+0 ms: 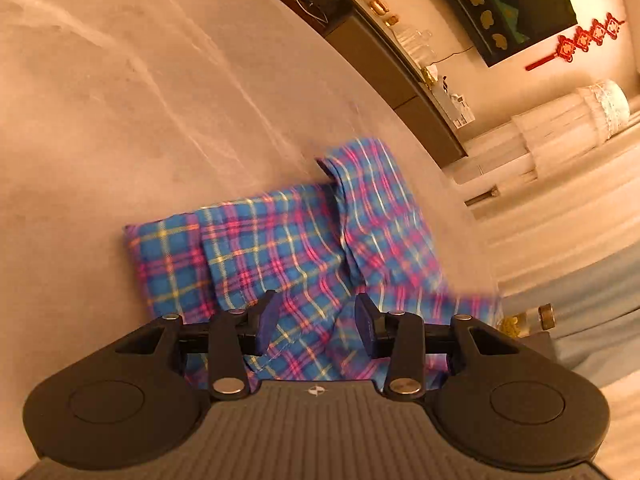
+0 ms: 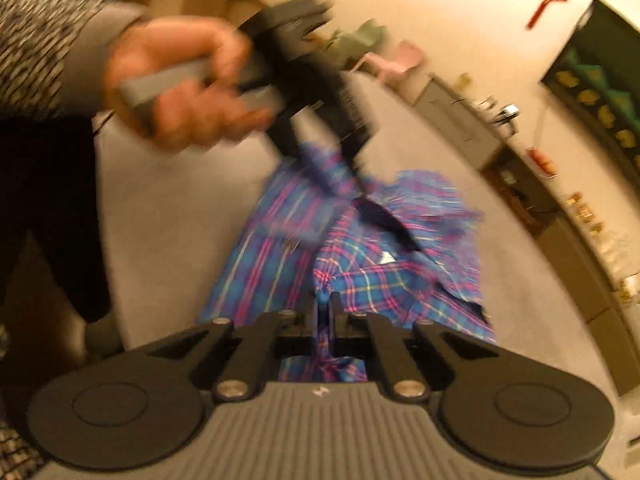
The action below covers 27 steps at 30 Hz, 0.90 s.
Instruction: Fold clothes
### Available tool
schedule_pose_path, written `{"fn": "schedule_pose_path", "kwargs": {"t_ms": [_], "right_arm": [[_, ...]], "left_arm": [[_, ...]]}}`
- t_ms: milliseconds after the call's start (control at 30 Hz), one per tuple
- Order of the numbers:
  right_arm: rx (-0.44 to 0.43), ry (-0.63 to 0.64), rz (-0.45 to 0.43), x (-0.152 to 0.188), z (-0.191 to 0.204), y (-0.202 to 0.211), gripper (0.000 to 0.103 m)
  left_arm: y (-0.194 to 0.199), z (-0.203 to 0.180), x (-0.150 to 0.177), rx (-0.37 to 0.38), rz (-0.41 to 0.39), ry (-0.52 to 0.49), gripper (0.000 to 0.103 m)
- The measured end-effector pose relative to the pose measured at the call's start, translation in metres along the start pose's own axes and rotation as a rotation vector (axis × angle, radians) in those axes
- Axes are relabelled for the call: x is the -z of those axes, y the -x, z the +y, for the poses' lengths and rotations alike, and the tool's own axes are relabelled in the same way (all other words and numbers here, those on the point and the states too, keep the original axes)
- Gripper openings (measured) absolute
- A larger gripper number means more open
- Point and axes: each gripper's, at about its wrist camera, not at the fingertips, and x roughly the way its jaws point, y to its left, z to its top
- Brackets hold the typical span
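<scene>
A blue, pink and yellow plaid shirt (image 1: 280, 248) lies partly folded on a grey round table (image 1: 120, 120). My left gripper (image 1: 316, 320) is open just above the shirt's near folds, with nothing between its fingers. In the right wrist view the same shirt (image 2: 380, 280) lies rumpled, with a dark collar opening showing. My right gripper (image 2: 325, 308) is shut on a bunched fold of the shirt. The left gripper (image 2: 340, 176), held in a hand, shows blurred over the shirt's far part.
The table edge (image 1: 460, 184) curves close to the shirt on the right. A low dark cabinet (image 1: 400, 68) with small jars and glassware stands along the wall. A bottle (image 1: 528, 320) sits beyond the table edge. The person's body (image 2: 48, 160) stands at the left.
</scene>
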Motion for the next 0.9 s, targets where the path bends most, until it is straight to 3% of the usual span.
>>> {"fn": "schedule_pose_path", "kwargs": {"t_ms": [67,133,267,433,500,567,633,667,767,800,900], "right_arm": [[-0.01,-0.007,0.009,0.006,0.007,-0.004,0.004],[-0.007,-0.023,0.012,0.008,0.009,-0.007,0.004],[0.017,-0.043,-0.003,0.002,0.002,-0.003,0.004],[0.011,-0.104,-0.032,-0.004,-0.005,-0.003,0.005],[-0.022,-0.153,-0.047,-0.005,-0.01,-0.002,0.005],[-0.052,-0.196,-0.051,-0.003,-0.015,-0.003,0.005],[-0.063,-0.232,-0.06,0.001,-0.02,-0.003,0.005],[-0.067,-0.25,-0.066,0.002,-0.023,-0.002,0.005],[-0.089,-0.285,-0.092,0.003,-0.029,0.003,0.005],[-0.095,-0.291,-0.097,0.004,-0.03,0.004,0.005],[-0.098,-0.273,-0.117,0.007,-0.034,0.01,0.006]], "left_arm": [[0.005,-0.003,0.004,-0.024,-0.01,-0.019,0.044],[0.02,-0.017,0.009,-0.038,-0.042,-0.111,0.044],[0.045,-0.031,0.04,0.031,-0.051,-0.233,0.047],[0.039,-0.026,0.073,0.169,0.039,-0.192,0.047],[0.033,-0.024,0.073,0.243,0.058,-0.149,0.058],[0.022,-0.024,0.071,0.239,0.07,-0.123,0.072],[0.009,-0.028,0.072,0.203,0.076,-0.115,0.072],[0.005,-0.031,0.073,0.196,0.073,-0.123,0.069],[-0.006,-0.04,0.077,0.189,0.062,-0.159,0.01],[-0.003,-0.042,0.078,0.19,0.049,-0.168,0.003],[0.023,-0.045,0.082,0.202,-0.009,-0.19,0.002]]}}
